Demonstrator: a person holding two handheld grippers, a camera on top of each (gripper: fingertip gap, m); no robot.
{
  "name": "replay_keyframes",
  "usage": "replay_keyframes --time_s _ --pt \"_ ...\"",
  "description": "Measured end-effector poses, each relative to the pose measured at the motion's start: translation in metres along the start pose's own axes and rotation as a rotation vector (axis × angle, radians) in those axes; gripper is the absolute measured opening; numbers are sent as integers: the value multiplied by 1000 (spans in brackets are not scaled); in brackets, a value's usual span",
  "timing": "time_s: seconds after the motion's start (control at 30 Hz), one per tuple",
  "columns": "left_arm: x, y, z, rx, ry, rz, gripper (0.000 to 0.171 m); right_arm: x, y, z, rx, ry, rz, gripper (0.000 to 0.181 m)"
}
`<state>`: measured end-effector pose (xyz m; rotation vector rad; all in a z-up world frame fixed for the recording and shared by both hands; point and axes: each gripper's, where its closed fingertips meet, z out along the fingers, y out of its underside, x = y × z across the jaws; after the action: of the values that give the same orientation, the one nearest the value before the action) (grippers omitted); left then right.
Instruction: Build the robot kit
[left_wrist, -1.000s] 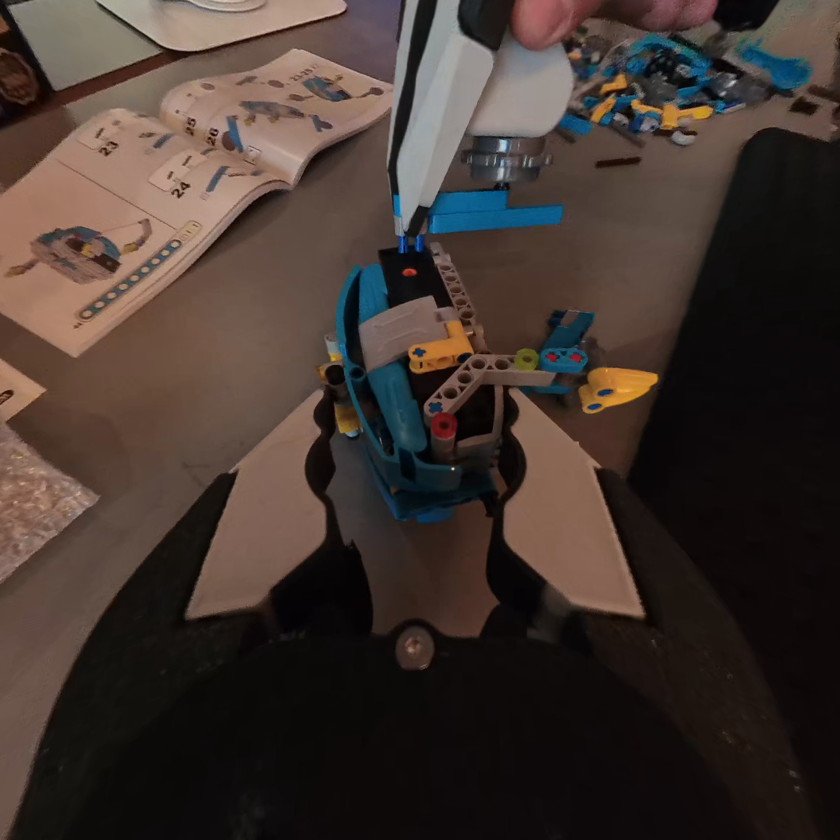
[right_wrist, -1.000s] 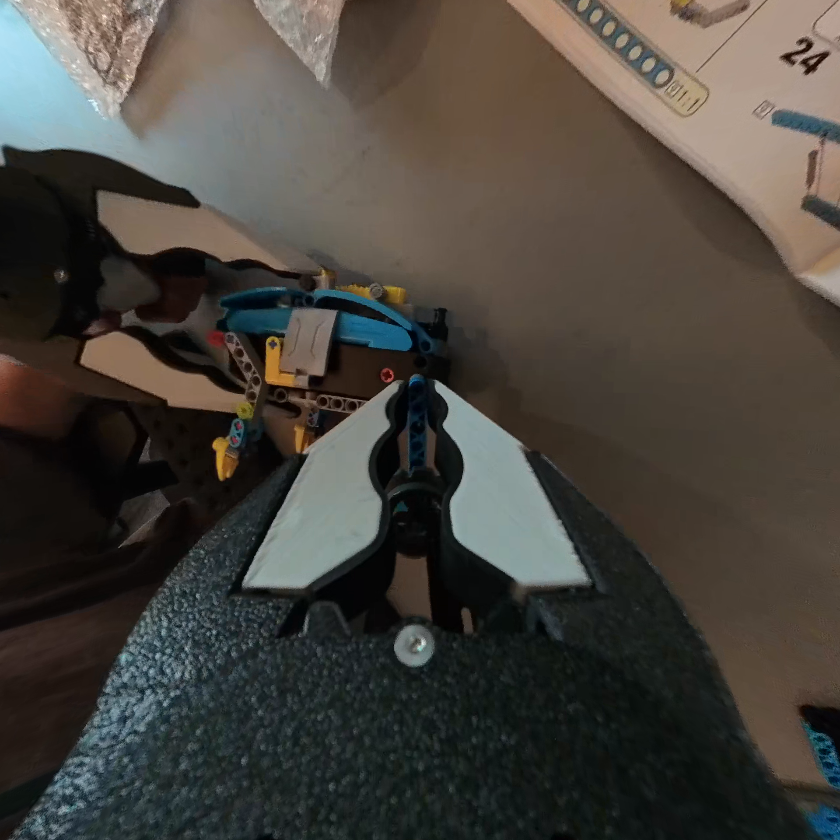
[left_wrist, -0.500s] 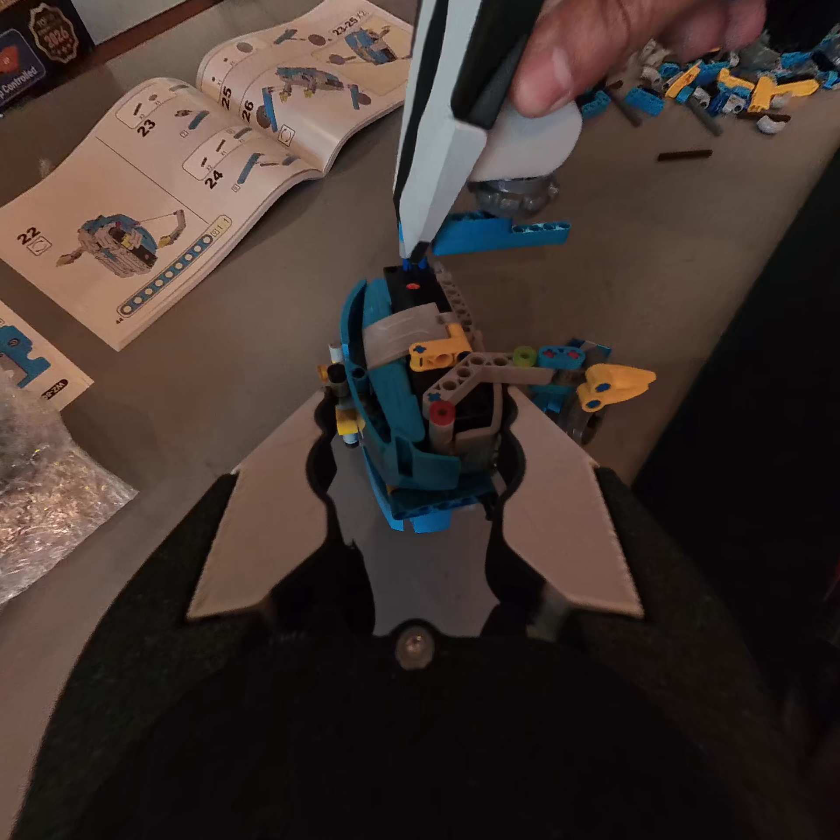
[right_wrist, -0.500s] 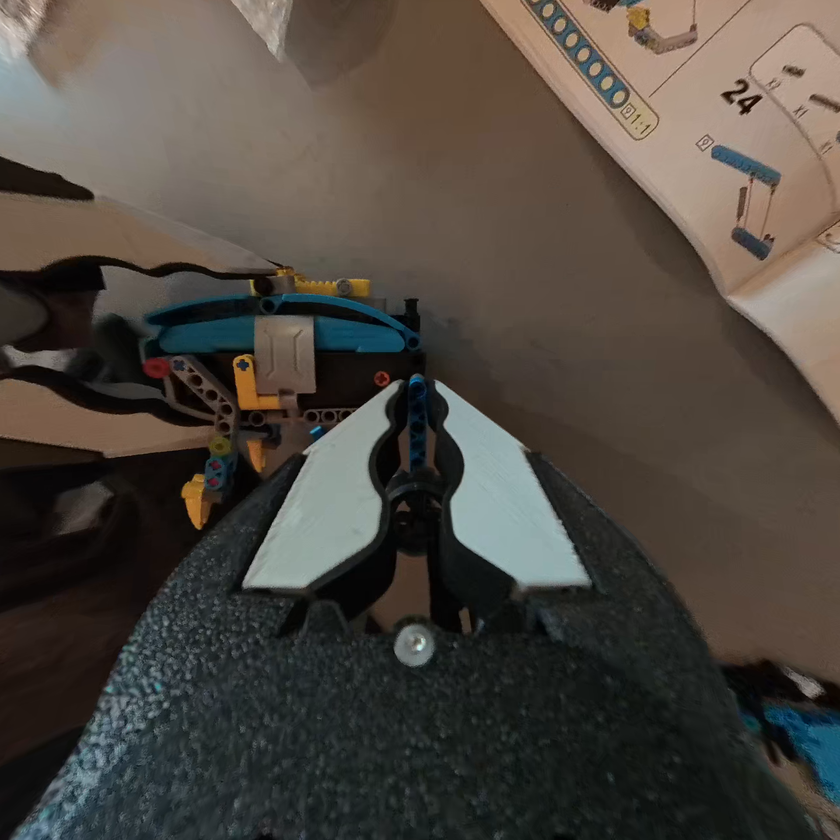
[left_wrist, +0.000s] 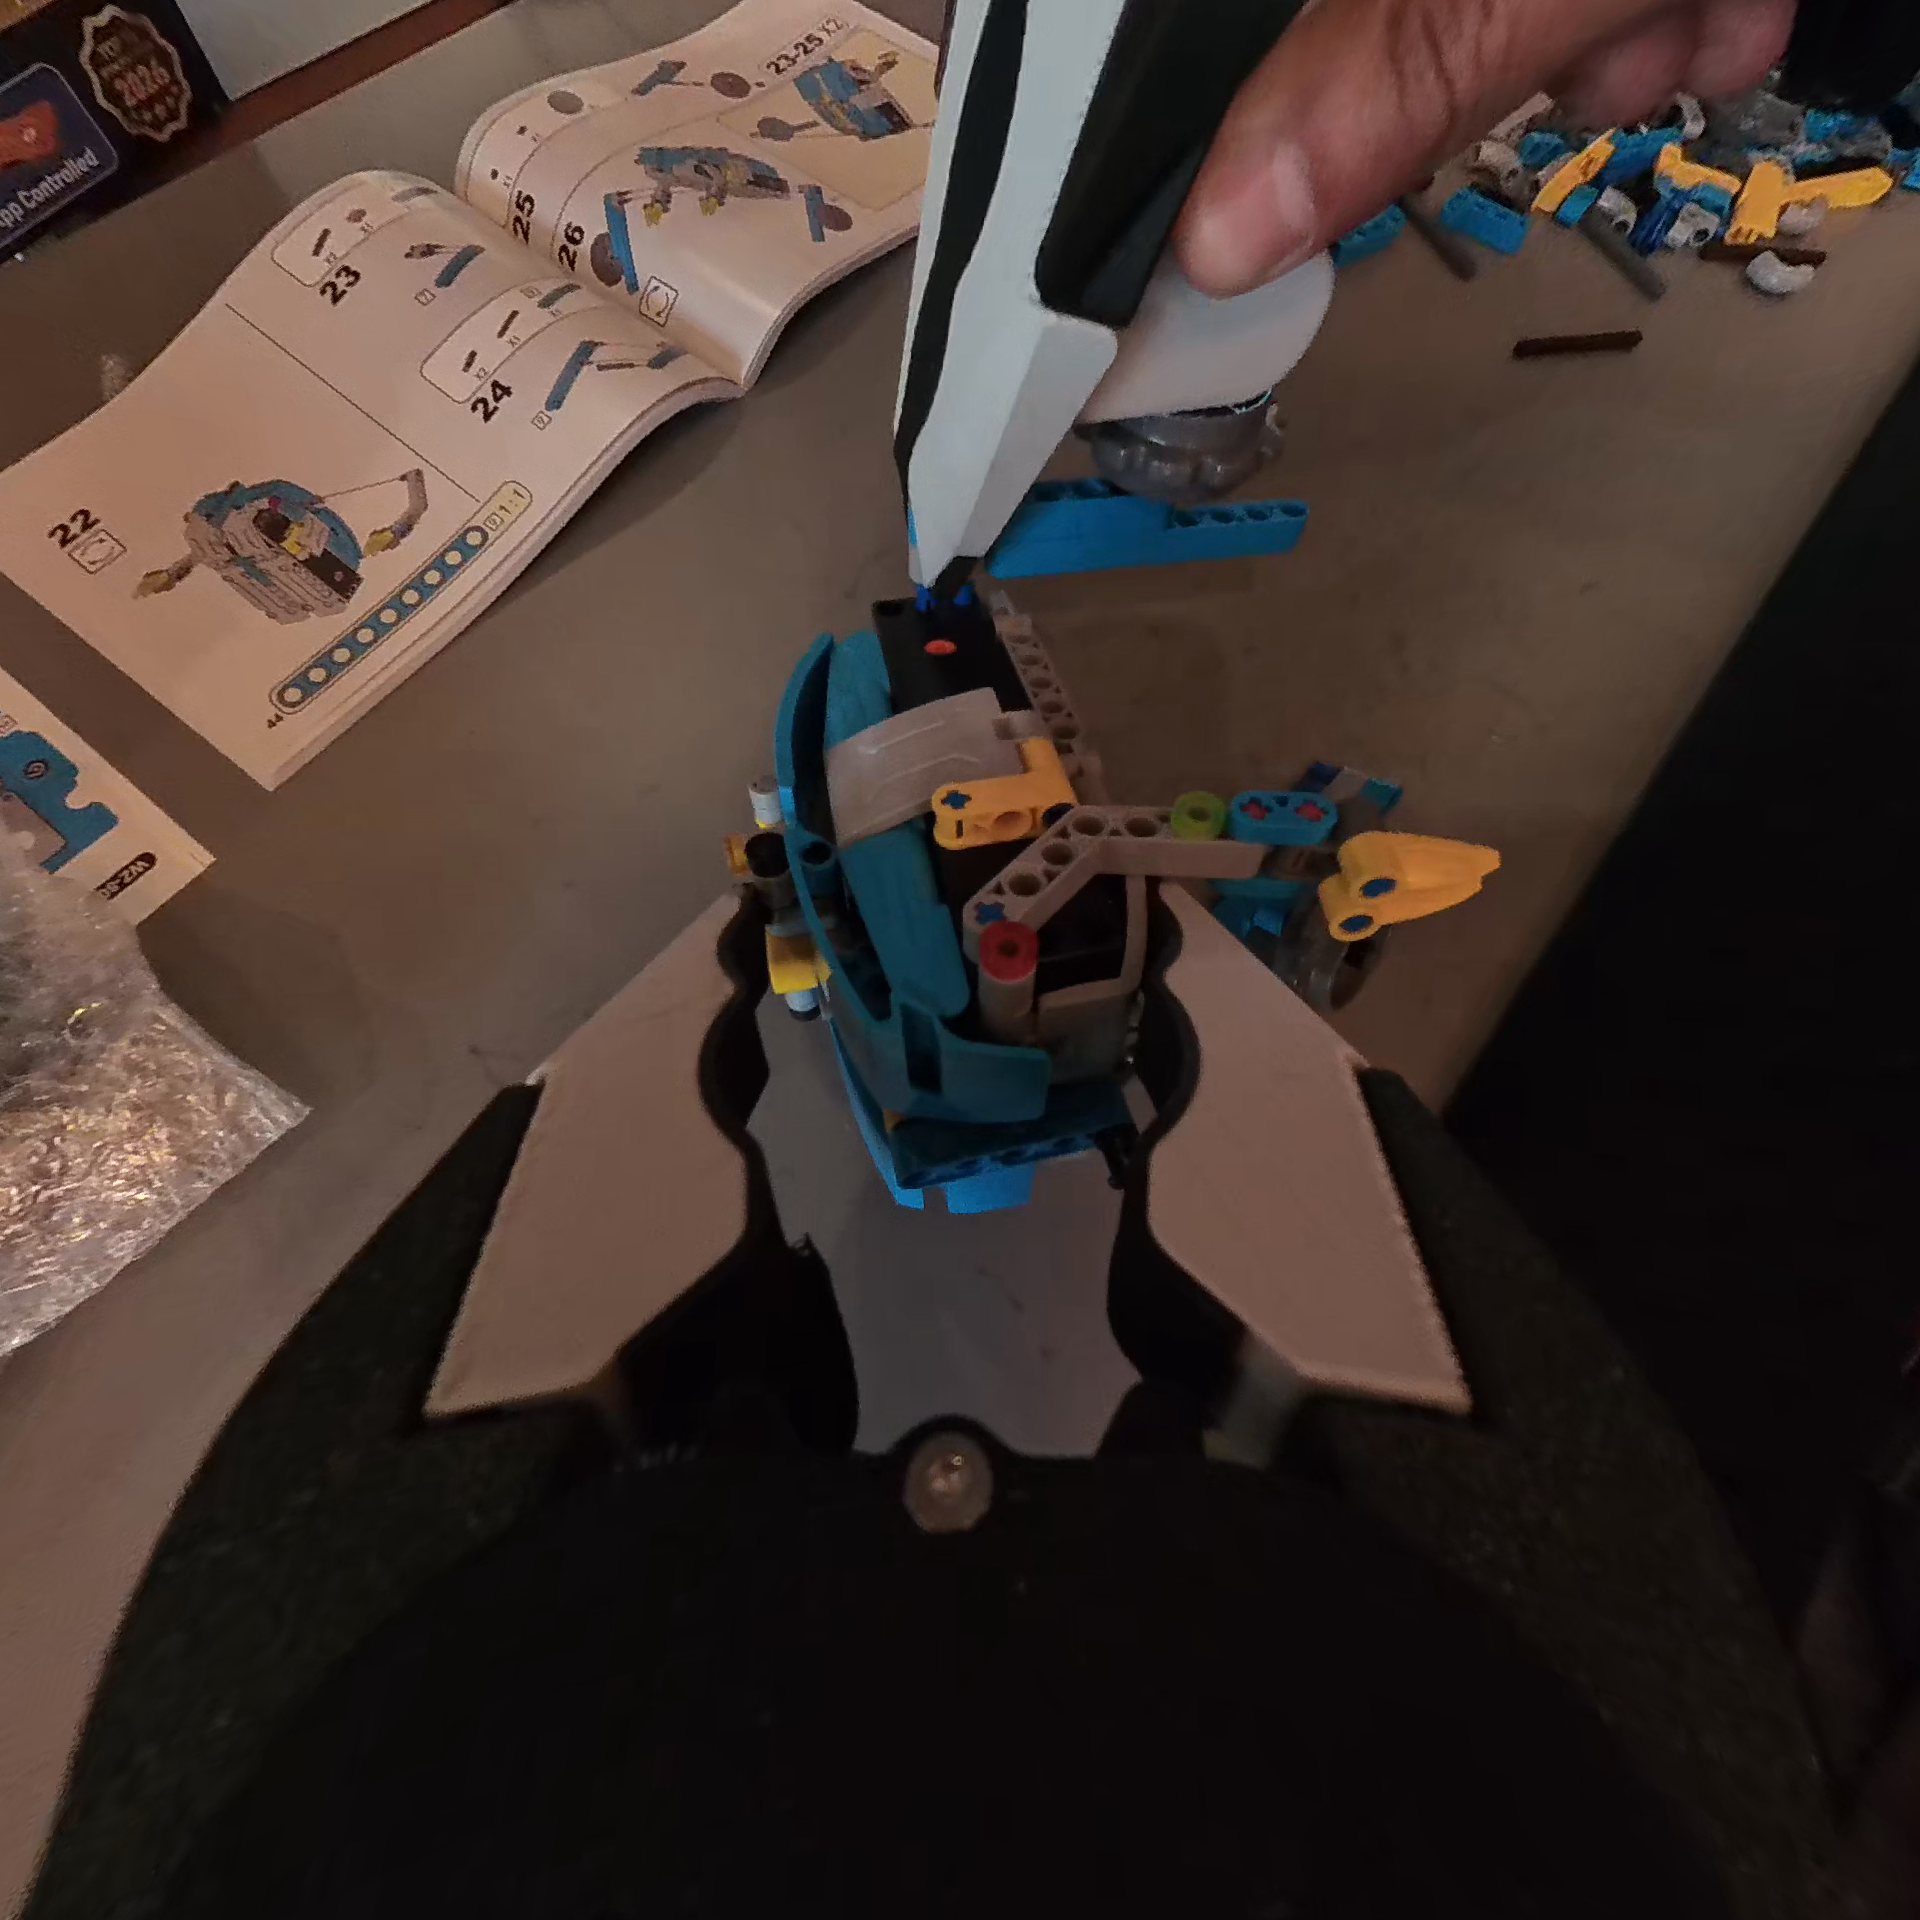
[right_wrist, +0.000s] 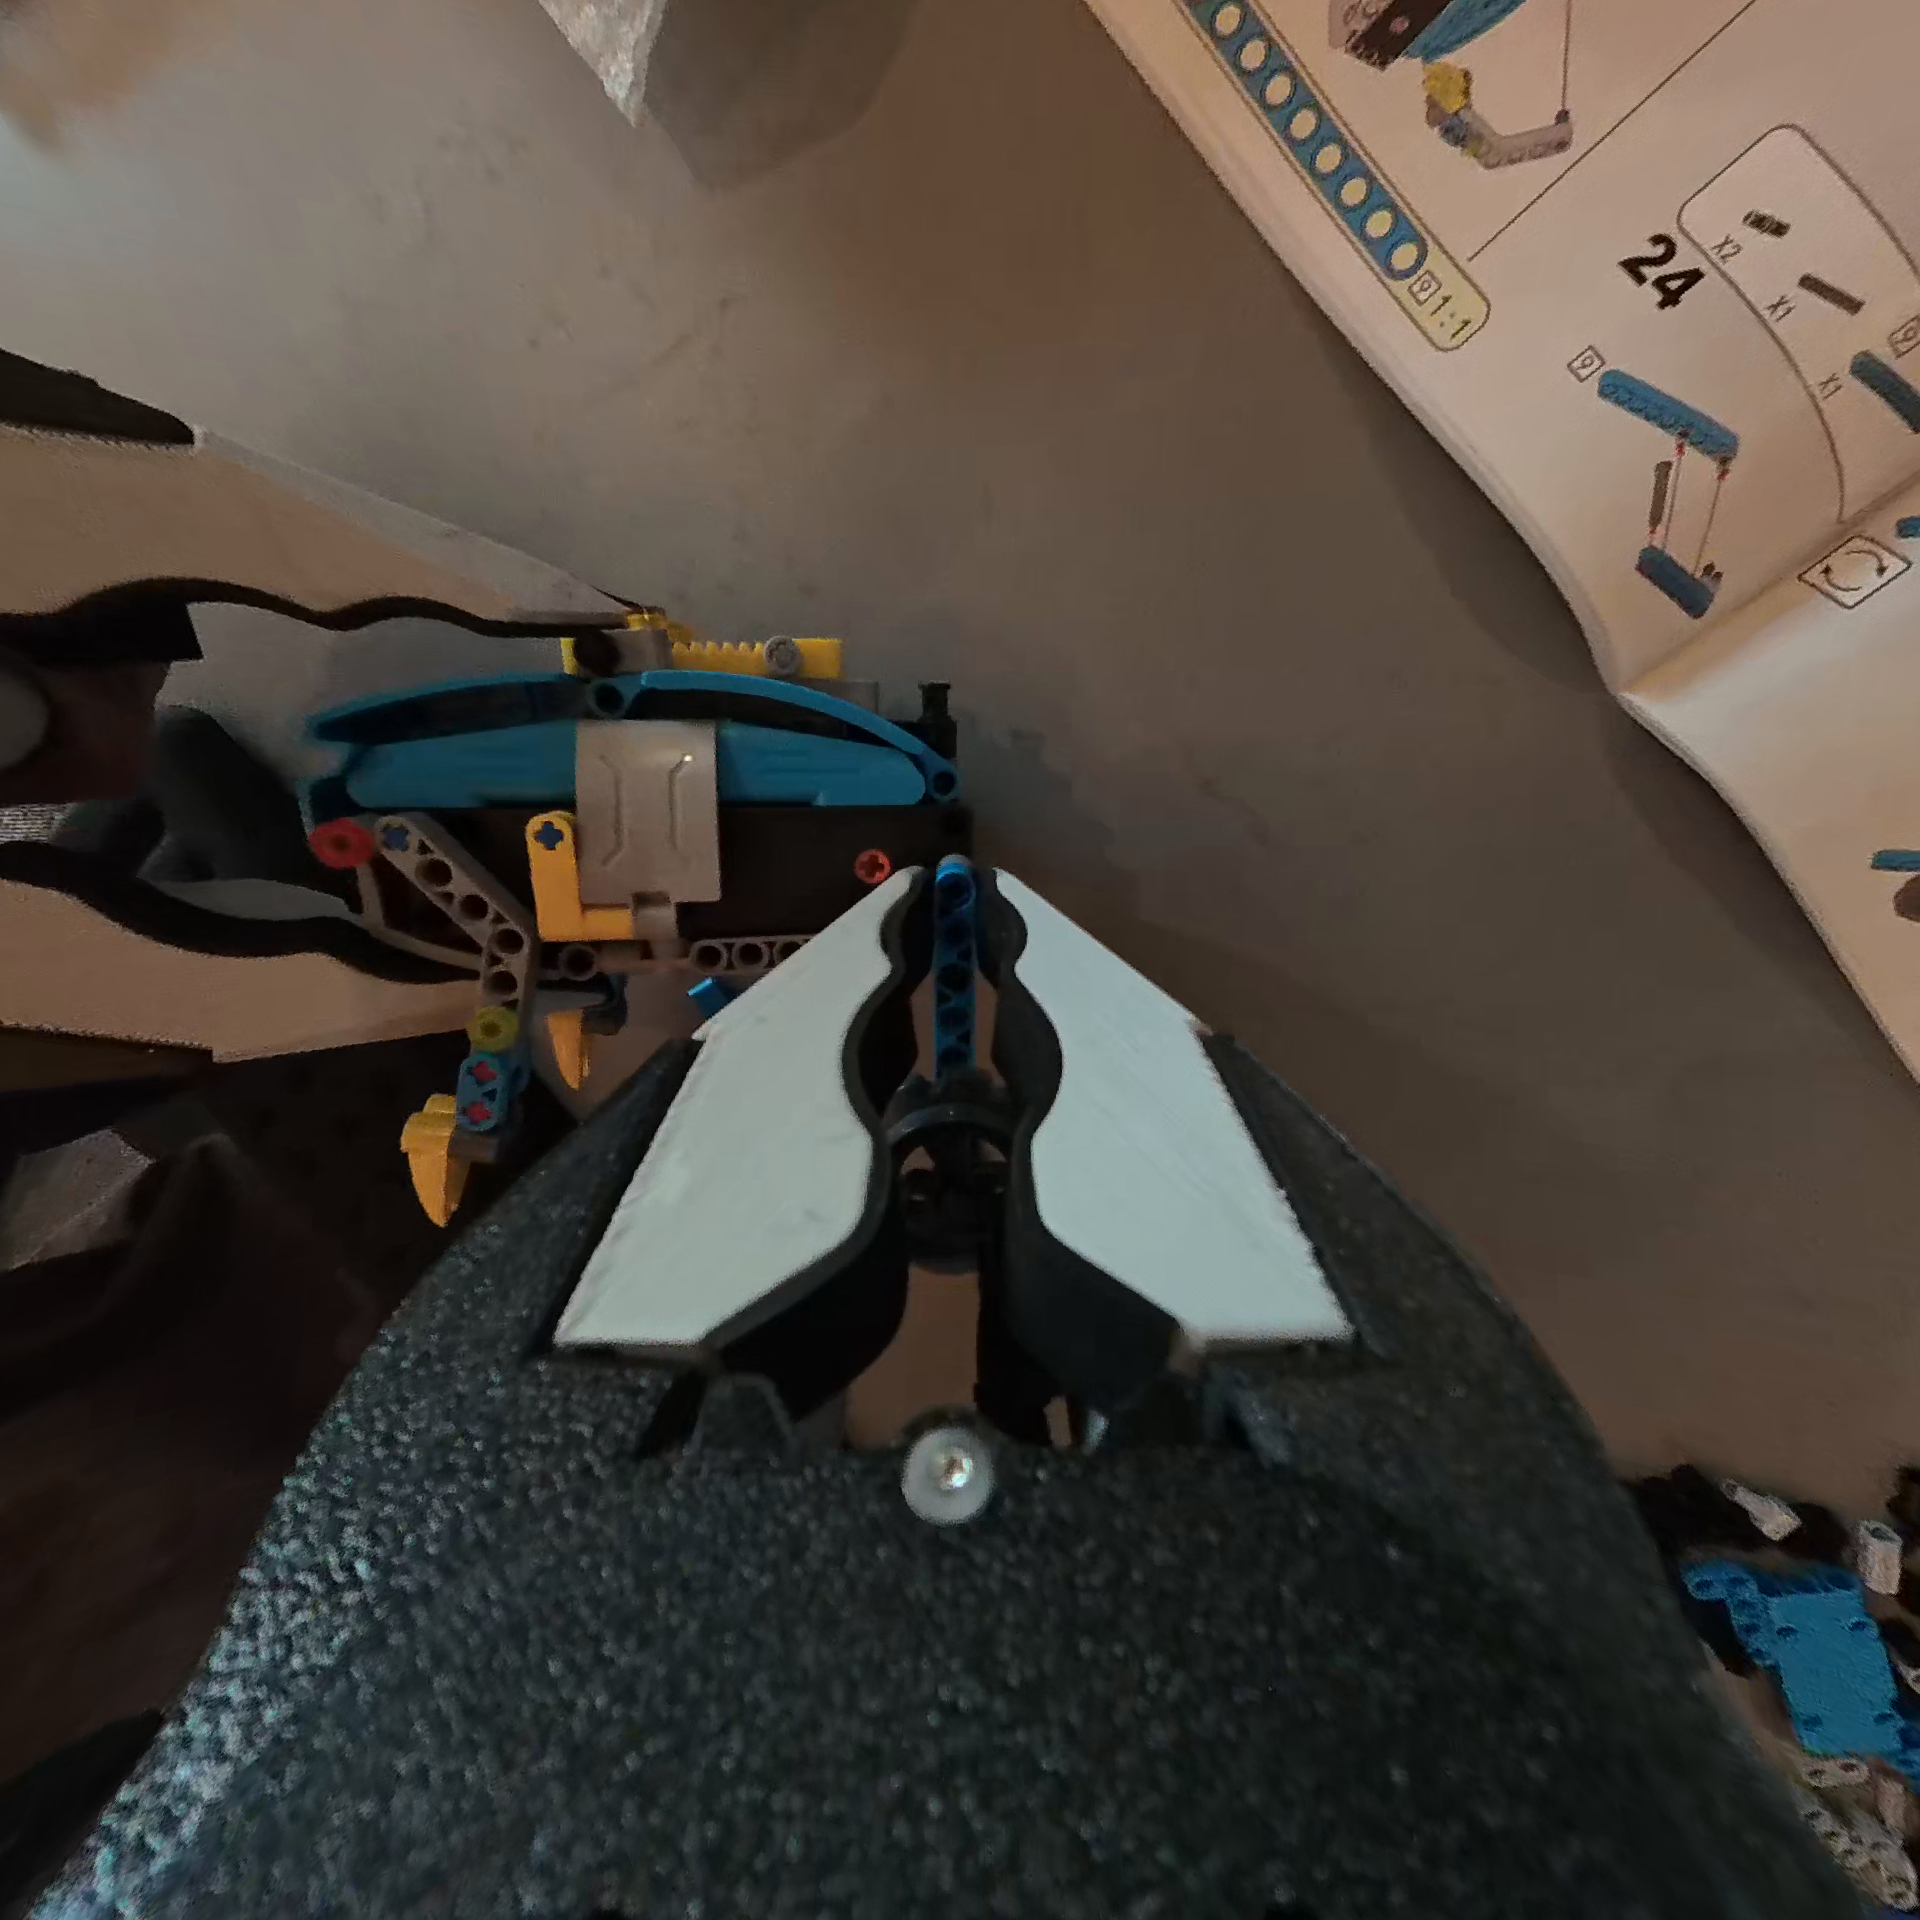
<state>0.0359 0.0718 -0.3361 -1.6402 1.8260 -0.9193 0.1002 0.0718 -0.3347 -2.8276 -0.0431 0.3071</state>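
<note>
My left gripper (left_wrist: 951, 914) is shut on a blue, grey and yellow brick model (left_wrist: 935, 883), with one finger on each side of its near end. The model also shows in the right wrist view (right_wrist: 644, 790), clasped at its left end. My right gripper (right_wrist: 954, 878) is shut on a thin blue beam (right_wrist: 954, 966) with a black ring behind it. The beam's tip touches the model's black end block, next to a red pin. In the left wrist view the right gripper (left_wrist: 940, 587) points down onto that block, and a hand (left_wrist: 1403, 114) holds it.
An open instruction booklet (left_wrist: 468, 364) lies at the far left and shows in the right wrist view (right_wrist: 1662, 312). A crinkled plastic bag (left_wrist: 94, 1122) lies at the left. Loose bricks (left_wrist: 1662, 197) lie at the far right, near the table edge. A dark box (left_wrist: 83, 125) stands at the far left. My right fingertips sit around 7 cm from my left ones.
Both grippers have kept their hold. The left view has pulled back and tilted, so more of the booklet shows. In the right view the model has come closer and levelled.
</note>
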Motion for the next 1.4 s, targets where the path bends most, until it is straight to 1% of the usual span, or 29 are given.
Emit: replay_keyframes --time_s 0.1,0.2,0.27,0.37,0.4,0.57,0.73,0.83,0.9,0.97,1.03,1.1,1.13,1.2,1.23,1.27,1.33,1.4 --pt "0 -3 0 5 -2 1 71 2 1 0 -40 6 -27 8" --pt "0 -5 1 8 2 -6 71 2 1 2 -114 37 -100 8" --pt "-1 -4 1 9 0 -6 71 2 0 2 -127 -11 -65 7" --pt "0 -2 0 21 0 -2 72 0 0 2 -76 -120 21 7" --pt "0 -2 0 29 1 -5 71 0 0 1 -57 -135 41 8" --pt "-1 -9 1 43 -3 -17 71 4 0 2 -25 -57 65 7" --pt "1 -5 1 37 -11 11 71 3 2 0 -14 -84 100 8" --pt "1 2 5 21 -2 3 70 -6 0 -5 19 -136 82 21" --pt "2 7 9 12 10 -13 70 -15 -1 -6 44 -210 94 19" --pt "2 9 12 10 16 -19 70 -7 6 0 31 -174 90 7" --pt "0 10 13 11 13 -17 70 -7 0 -6 95 -194 62 5" --pt "0 11 13 13 14 -7 70 -8 -13 -25 221 -240 45 6" --pt "-1 11 12 15 14 -1 70 -7 -15 -35 270 -262 37 9" --pt "-3 12 12 27 15 10 70 -4 -8 -47 334 -278 -27 18" --pt "-4 12 11 34 18 11 71 -2 0 -49 356 -264 -85 19" --pt "-6 12 11 39 19 9 71 -1 13 -46 358 -242 -153 25" --pt "-11 12 10 50 13 18 71 2 40 -28 335 -162 -251 31" --pt "-16 13 9 58 17 15 71 -7 62 -6 322 -147 -283 36"
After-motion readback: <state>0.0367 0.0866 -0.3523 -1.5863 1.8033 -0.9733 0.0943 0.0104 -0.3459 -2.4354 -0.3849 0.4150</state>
